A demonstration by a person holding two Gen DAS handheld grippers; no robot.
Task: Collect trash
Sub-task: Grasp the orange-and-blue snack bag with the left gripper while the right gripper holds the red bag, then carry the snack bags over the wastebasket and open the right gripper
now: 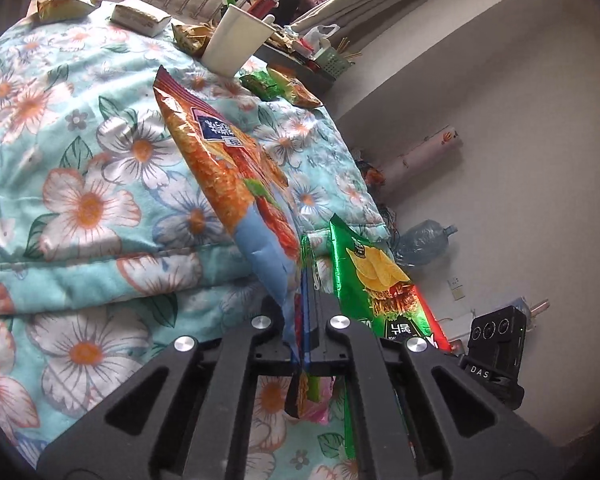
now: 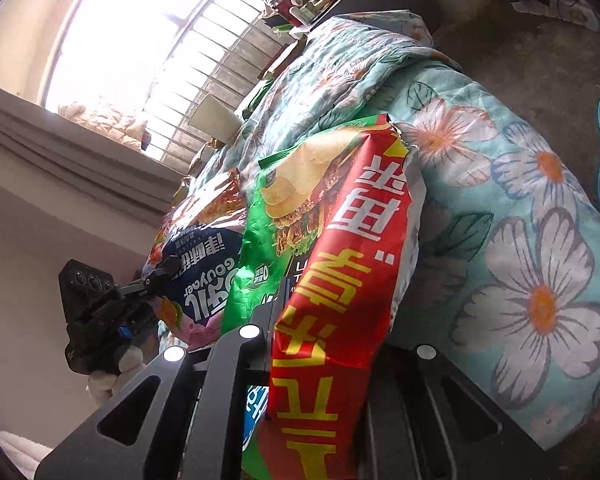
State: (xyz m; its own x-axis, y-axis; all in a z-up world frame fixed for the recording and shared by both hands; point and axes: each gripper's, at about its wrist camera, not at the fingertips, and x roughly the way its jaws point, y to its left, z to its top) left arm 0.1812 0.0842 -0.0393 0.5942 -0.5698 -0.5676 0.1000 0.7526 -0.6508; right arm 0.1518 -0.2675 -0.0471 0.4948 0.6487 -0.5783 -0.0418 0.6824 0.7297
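The orange snack bag (image 1: 224,168), clamped only by its lower edge in the closed left gripper (image 1: 305,280) at lower centre, could be lost if swung, as could the green chip bag (image 2: 296,216) clamped in the closed right gripper (image 2: 284,292).

Both the left hand-held gripper (image 1: 307,280) and right hand-held gripper (image 2: 284,292) are clamped tight, angled downward.

Floral quilt (image 1: 80,200), barred window (image 2: 188,40), pale wall (image 1: 500,100).
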